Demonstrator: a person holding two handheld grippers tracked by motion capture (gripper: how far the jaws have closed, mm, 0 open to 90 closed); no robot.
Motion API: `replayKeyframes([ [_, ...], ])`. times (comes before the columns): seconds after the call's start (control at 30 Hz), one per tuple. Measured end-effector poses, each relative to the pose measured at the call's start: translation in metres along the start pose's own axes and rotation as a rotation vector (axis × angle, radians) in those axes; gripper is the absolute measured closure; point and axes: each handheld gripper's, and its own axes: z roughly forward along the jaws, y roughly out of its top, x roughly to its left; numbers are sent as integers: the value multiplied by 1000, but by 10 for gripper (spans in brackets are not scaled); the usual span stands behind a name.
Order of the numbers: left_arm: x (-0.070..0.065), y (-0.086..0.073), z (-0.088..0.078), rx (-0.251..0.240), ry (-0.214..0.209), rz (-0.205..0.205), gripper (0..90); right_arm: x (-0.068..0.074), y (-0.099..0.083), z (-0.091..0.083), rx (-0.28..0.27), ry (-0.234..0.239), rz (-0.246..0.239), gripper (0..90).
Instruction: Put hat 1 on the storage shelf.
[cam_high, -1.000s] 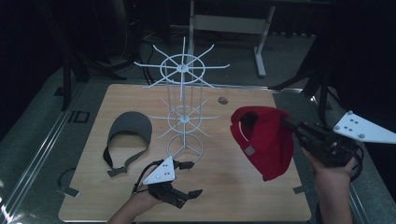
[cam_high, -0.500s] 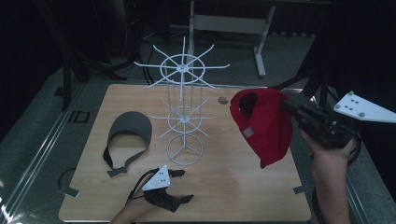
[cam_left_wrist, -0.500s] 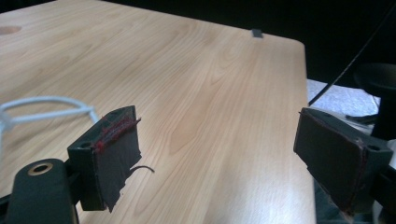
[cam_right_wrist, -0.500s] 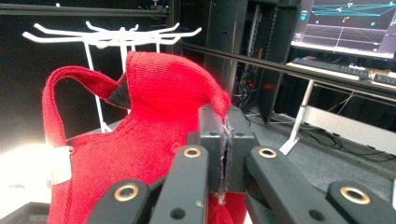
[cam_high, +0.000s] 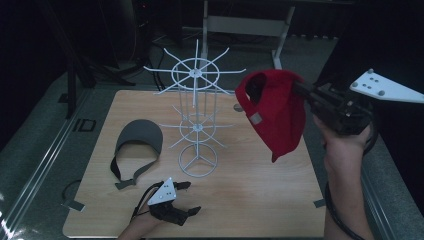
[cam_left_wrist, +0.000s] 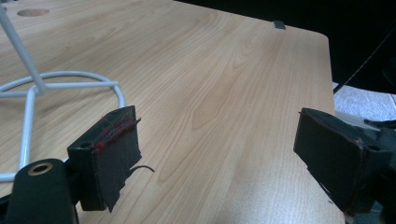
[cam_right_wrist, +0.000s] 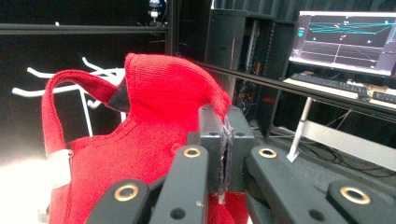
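So the right gripper (cam_high: 300, 90) has its jaws pinched tight on the soft knitted red cap (cam_high: 277, 112), which hangs in the air at about 3 o'clock of the white wire spinner rack (cam_high: 196, 107), close to its upper spokes. The left gripper (cam_high: 186, 197) sits low over the pale wood-grain tabletop (cam_high: 260, 190) around 6 o'clock of the rack's ring base, jaws spread wide with nothing between them. A dark grey curved visor (cam_high: 137, 142) with a thin strap lies flat at the rack's 9 o'clock.
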Motion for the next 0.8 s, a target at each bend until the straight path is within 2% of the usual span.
replayKeyframes([
  [0.17,0,-1,-1,-7,-1,-7,145,8,4,15,17,2,-25,883],
  [0.33,0,-1,-2,-14,-1,-9,145,15,-3,24,46,11,-37,883],
  [0.8,0,-1,-3,-16,0,-12,145,21,-36,28,113,55,-37,881],
])
